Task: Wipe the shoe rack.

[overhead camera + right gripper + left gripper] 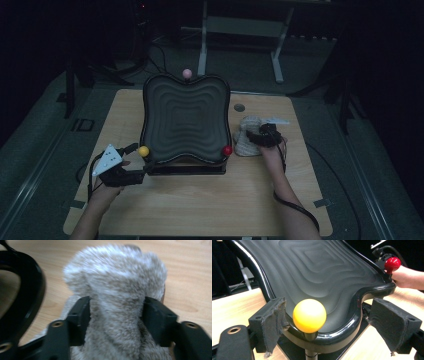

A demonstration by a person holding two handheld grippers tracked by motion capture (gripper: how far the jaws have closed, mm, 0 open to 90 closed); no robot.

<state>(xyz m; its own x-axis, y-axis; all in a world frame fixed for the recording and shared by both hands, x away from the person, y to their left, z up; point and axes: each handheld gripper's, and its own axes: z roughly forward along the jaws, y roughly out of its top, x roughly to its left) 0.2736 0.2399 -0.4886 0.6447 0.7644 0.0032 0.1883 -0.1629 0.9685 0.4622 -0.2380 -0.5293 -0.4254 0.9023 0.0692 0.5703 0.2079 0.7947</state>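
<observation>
Grey fur sits between the jaws of your right tool (115,315): the fluffy slipper (248,135) lies on the wooden surface (200,210) just to the right of the black ridged tray (185,117), near the tray's red ball (227,150). In the right gripper view the jaws stand on either side of a raised fold of the slipper (117,290), about as wide as the fold and touching the fur, though I can't tell whether they're pressing it or just resting against it. The slipper's long axis looks to run away from you, so your right tool meets it straight on from the near end, and that hand is plainly the nearer one. Your left tool (325,322) is well apart from the slipper, at the tray's near left corner, with its jaws wide and the yellow ball (309,315) between them, untouched. The next move, as I judge it, turns on closing squarely across that fold before lifting.
</observation>
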